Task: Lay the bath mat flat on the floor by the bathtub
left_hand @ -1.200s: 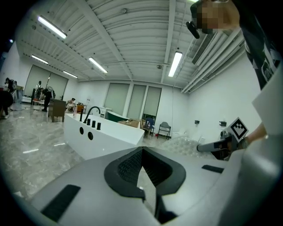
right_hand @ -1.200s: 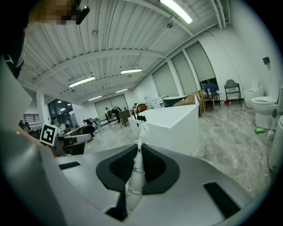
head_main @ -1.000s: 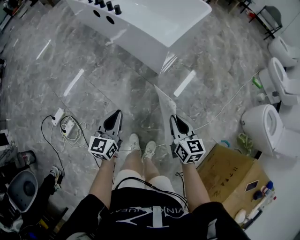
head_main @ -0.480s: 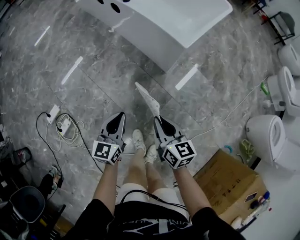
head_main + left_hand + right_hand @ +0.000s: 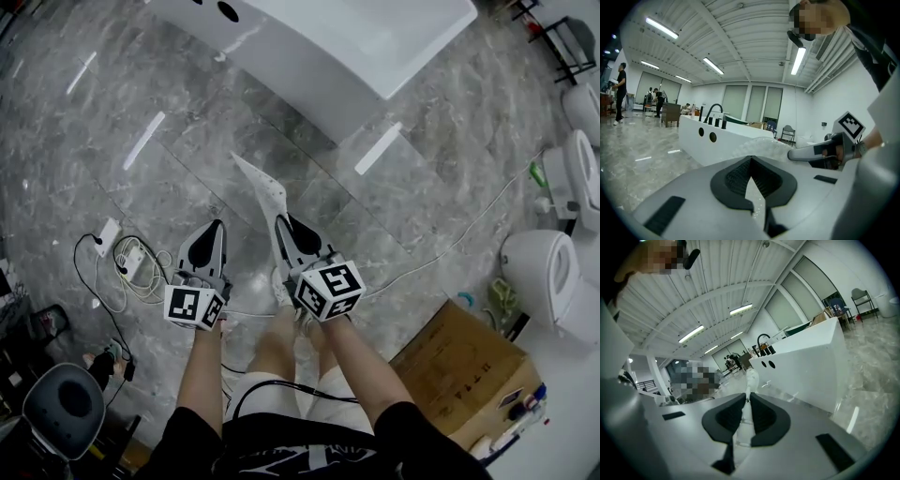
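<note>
Mat in my claws, over grey marble floor

The floor [image 5: 141, 103] is glossy marble, with a white tub [image 5: 375, 47] ahead, toilets [image 5: 548, 272] to my right, a closed cardboard box [image 5: 464, 366] beside them and cables [image 5: 131, 262] to my left. My right claw [image 5: 289, 225] pinches the clear mat [image 5: 267, 192], which juts tubward above the floor. My left claw [image 5: 208, 230] is nipped on a sliver of it.
</note>
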A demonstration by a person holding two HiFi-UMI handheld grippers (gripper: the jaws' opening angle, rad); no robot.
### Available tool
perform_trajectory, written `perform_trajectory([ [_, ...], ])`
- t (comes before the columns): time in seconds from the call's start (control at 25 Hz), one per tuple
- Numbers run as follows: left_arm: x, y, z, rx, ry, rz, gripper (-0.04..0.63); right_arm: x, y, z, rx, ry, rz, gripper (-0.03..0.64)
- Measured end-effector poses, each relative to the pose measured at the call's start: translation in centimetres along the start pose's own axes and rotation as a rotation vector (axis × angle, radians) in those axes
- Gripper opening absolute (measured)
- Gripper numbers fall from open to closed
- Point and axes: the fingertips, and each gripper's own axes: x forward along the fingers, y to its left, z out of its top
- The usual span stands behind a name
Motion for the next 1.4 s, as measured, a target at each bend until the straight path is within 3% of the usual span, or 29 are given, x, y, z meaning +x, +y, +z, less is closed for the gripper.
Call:
perform_trajectory([
  [0.32, 3.4, 0.1, -1.4, 0.018, 0.015, 0.004, 0.014, 5.5, -10.5, -3.6, -0.17, 0.098, -0.124, 0.038],
  [0.8, 10.3, -6.3, -6.3, -0.002, 0.061, 0.048, 0.014, 3.6, -28.7, -7.2, -0.231, 0.24, -0.2, 0.038],
  [1.08, 17.3, -11.1, -6.9, -0.014, 0.044, 0.043, 0.014, 1.7, -38.7, -6.4, -0.282, 0.317, -0.239, 0.038],
  [1.4, 23.8, -14.6, -7.5, -0.002, 0.016, 0.011, 0.014, -1.5, -46.3, -7.8, -0.279, 0.372, -0.289, 0.038],
])
